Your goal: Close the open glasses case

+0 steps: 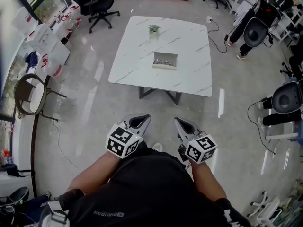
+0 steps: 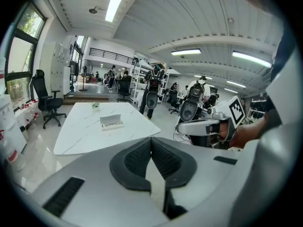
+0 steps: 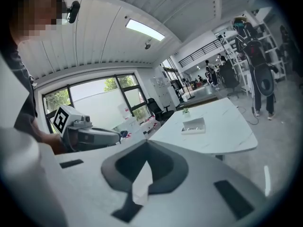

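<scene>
The open glasses case [image 1: 165,61] lies on a white marble table [image 1: 137,56], lid up, with glasses inside. It also shows small in the left gripper view as the case [image 2: 111,122] and in the right gripper view as the case [image 3: 194,125]. Both grippers are held close to the person's body, well short of the table. My left gripper [image 1: 141,119] is shut and holds nothing, its pads meeting at the tip [image 2: 151,141]. My right gripper [image 1: 180,122] is shut too, and empty [image 3: 147,145].
A small potted plant [image 1: 154,30] stands at the table's far side. A black office chair [image 1: 100,6] is beyond the table at the left, and a round chair [image 1: 31,96] stands by the left wall. People and gear [image 1: 255,30] are at the right; a cable [image 1: 215,32] runs across the floor.
</scene>
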Available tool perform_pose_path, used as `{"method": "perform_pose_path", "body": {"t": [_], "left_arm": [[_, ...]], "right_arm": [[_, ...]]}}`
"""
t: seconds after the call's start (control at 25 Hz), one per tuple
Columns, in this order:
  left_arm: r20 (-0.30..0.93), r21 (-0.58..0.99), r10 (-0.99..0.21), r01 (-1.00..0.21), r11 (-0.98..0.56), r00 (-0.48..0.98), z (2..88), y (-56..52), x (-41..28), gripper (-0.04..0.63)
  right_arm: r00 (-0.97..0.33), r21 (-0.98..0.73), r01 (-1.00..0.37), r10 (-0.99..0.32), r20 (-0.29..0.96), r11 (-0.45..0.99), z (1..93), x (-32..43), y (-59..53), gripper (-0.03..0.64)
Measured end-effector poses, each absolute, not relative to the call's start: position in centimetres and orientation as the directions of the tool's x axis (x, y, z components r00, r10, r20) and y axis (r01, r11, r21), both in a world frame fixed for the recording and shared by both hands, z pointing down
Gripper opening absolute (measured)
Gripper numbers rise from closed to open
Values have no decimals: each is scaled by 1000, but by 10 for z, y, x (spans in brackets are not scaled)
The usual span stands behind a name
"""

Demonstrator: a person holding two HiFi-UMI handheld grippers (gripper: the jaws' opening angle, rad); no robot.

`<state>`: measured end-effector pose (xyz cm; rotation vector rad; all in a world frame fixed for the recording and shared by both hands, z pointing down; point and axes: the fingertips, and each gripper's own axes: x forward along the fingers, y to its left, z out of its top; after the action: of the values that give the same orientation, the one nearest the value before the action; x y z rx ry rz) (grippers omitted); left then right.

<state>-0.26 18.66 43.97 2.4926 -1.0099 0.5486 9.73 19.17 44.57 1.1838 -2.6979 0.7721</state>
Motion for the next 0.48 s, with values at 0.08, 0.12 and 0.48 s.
{"method": "perform_pose_path", "body": {"t": [0.08,0.12,0.48], "left_arm": [[490,212,-565,-720,-661,664,440,182,-1,5],[489,213,-564,-718,-662,665,441,179,0,5],[462,219,-559,-699,-680,688,441,123,7,5]], "right_arm": [[-697,-408,-709,-660,282,575,446,97,186,-2],[-696,-406,-710,-660,282,575,446,98,183,-2],[-672,-385,-735,-672,311,558,452,103,139,-2]]}}
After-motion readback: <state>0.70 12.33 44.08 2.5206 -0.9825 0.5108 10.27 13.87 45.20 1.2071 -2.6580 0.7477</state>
